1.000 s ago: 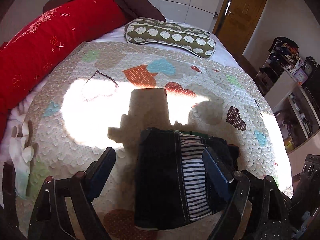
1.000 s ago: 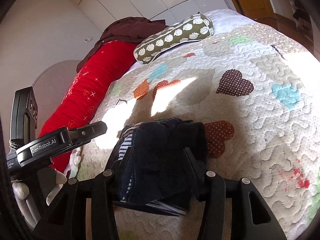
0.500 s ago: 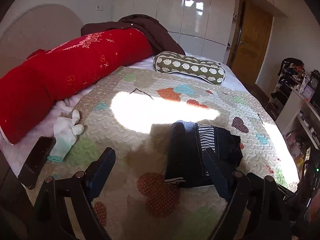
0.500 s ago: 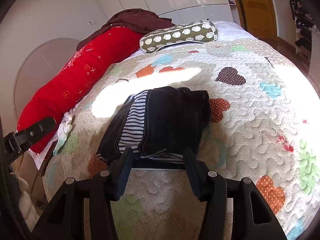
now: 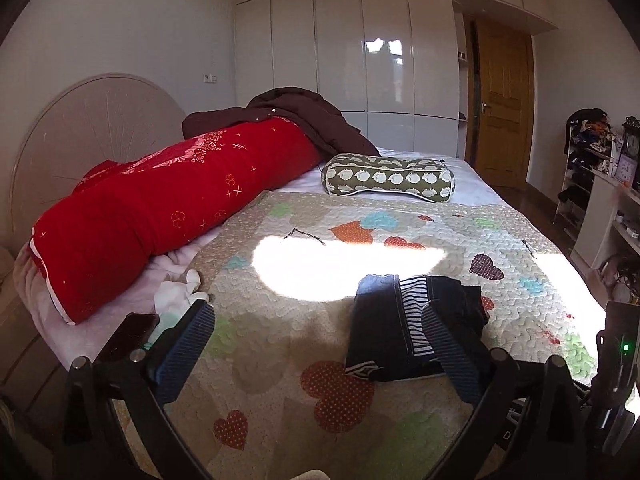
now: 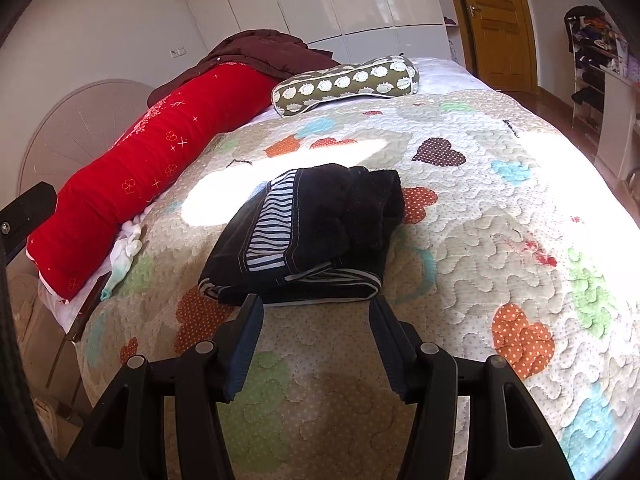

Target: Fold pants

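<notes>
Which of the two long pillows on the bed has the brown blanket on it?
The long red bolster pillow: the brown blanket drapes its far end. The green patterned pillow lies bare.

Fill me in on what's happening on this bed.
A person with a gripper in each hand is folding pants. The dark pants lie in a compact folded bundle on the heart-patterned quilt, a striped lining showing. Neither gripper holds them: the left gripper and the right gripper both hang open, just short of the bundle. A red bolster and a green patterned pillow lie farther up the bed.
</notes>
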